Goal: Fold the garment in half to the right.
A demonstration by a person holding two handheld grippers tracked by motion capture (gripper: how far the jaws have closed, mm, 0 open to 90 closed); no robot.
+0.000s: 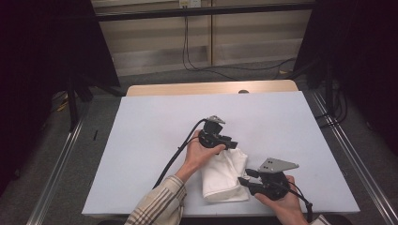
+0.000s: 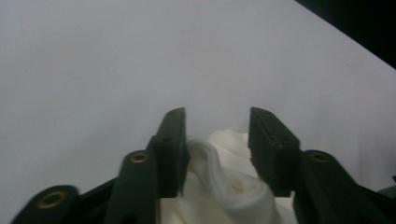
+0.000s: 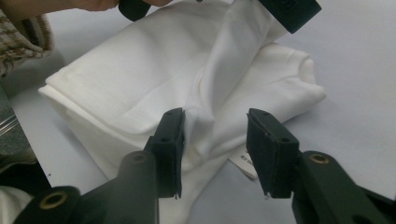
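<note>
A folded white cloth (image 1: 224,177) lies on the pale table cover (image 1: 263,117) near the front edge. My left gripper (image 1: 232,143) sits at the cloth's far corner. In the left gripper view its jaws (image 2: 215,126) stand apart around a raised fold of the cloth (image 2: 224,182), which touches one pad without being pinched. My right gripper (image 1: 245,181) is at the cloth's right edge. In the right gripper view its jaws (image 3: 215,126) are open over a ridge of the cloth (image 3: 154,79), with a small label (image 3: 243,163) below them.
A hand in a plaid sleeve (image 1: 159,204) comes in from the bottom left. The wooden table edge (image 1: 211,87) shows at the back. Metal rails (image 1: 347,150) run along both sides, with dark curtains and floor cables beyond.
</note>
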